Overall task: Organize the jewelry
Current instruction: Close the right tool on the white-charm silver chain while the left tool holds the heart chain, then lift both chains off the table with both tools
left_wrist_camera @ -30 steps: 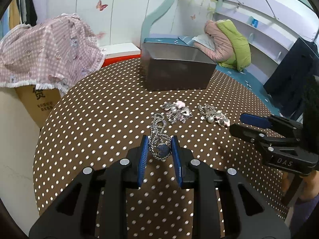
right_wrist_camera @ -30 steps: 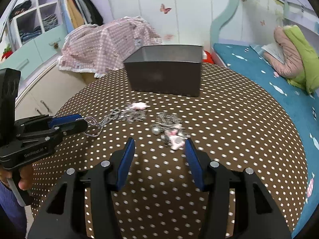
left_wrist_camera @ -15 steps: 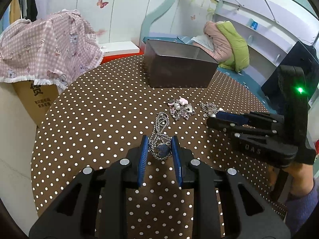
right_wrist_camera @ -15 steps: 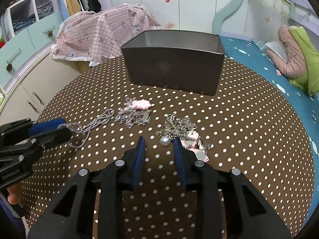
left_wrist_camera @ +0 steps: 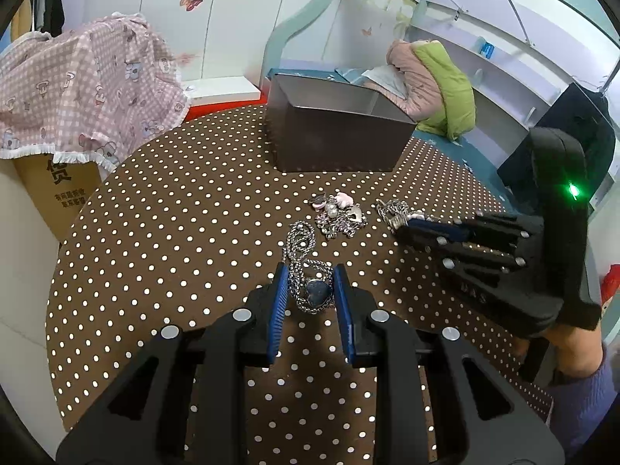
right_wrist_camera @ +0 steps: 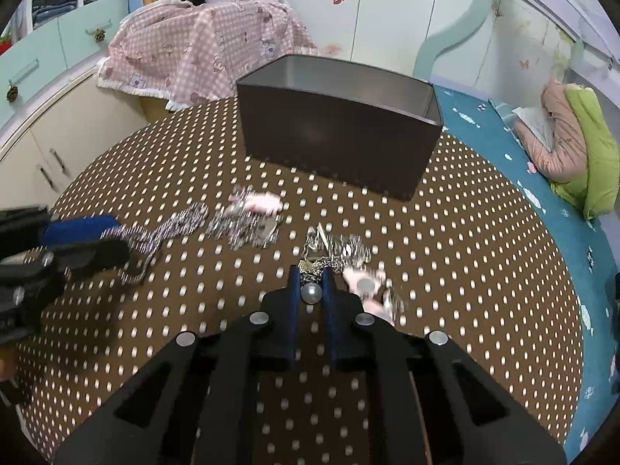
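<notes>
Two wrist views over a round table with a brown, white-dotted cloth [left_wrist_camera: 162, 209]; I am running both handheld grippers.

Left gripper [left_wrist_camera: 309, 290]: my blue-padded jaws stand narrow around a silver rope-chain necklace with a dark blue heart pendant [left_wrist_camera: 316, 290]. The pendant sits between the pads and the chain runs away from me across the cloth, its long axis roughly along my pointing line. Whether the pads actually press the pendant I cannot tell; small gaps seem to show on either side.

Right gripper [right_wrist_camera: 311, 285]: the jaws have just been closing and now pinch a round silver bead [right_wrist_camera: 312, 293] at the near edge of a tangled silver-and-pink charm bracelet [right_wrist_camera: 345, 259], the rest of which lies ahead and to the right of the tips. A second silver-and-pink jewellery cluster [right_wrist_camera: 248, 219] lies untouched between the two grippers.

Key relation: the open dark metal rectangular box [right_wrist_camera: 337, 131] stands straight ahead of both grippers at the far side of the table, well apart from all the jewellery, with its long side facing me. I judge the right gripper the nearer, and the coming move a lift and carry forward over the near wall.

Compared with a second ago: the right gripper was then wide and short of the bracelet; it now sits on it. The left gripper and its necklace are unchanged.
</notes>
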### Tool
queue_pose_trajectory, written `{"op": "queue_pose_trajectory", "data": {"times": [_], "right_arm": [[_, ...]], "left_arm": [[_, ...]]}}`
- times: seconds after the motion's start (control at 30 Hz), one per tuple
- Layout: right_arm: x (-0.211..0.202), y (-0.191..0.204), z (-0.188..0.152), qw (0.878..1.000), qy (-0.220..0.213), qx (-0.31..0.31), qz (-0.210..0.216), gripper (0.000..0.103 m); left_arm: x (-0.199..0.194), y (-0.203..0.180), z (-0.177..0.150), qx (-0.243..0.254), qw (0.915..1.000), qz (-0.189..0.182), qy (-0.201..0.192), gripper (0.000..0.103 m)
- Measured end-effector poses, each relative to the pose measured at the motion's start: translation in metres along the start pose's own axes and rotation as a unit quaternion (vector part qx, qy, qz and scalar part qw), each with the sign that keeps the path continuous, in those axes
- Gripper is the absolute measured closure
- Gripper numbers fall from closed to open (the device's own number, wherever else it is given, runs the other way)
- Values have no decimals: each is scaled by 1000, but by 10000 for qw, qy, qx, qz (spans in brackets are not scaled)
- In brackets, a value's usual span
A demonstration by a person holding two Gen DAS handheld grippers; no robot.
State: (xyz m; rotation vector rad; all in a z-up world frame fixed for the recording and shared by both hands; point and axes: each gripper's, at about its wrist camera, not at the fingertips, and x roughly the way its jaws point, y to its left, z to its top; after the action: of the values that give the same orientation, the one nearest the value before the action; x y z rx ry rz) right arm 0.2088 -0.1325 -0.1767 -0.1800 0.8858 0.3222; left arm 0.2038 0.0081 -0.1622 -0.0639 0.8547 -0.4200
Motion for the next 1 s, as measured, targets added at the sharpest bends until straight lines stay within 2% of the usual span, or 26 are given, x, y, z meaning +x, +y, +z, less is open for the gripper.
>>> {"op": "queue_pose_trajectory", "data": {"times": [0.07,0.2,0.5,0.57,0.63,0.7,0.87,1.0], "right_arm": [[-10,-2,-6,9999,-30,40,133,93],[-29,-11,-15,9971,12,372,663,93],[-44,-1,-46,9962,329,275,755,91],[-45,-4,-48,9957,306,360,801,87],[-50,-9,-46,9959,154,485,754,76],[-52,-13,-42,9955,27,624,712,74],[-37,-17,-30,9950,59,781,624,74],[-23,-12,-25,9962,194,695,490,85]], "left_arm": [[-2,-1,1,-1,10000,-51,-6,79],[-5,-5,0,23,9999,-106,3,79],[-9,-17,-9,86,9998,-132,83,79],[-10,-18,-10,80,9998,-142,94,79],[-10,-19,-11,78,9998,-133,91,79],[-10,-20,-11,60,9998,-135,92,79],[-7,-20,-10,19,9998,-176,132,79],[-5,-18,-9,-2,9997,-197,158,79]]}}
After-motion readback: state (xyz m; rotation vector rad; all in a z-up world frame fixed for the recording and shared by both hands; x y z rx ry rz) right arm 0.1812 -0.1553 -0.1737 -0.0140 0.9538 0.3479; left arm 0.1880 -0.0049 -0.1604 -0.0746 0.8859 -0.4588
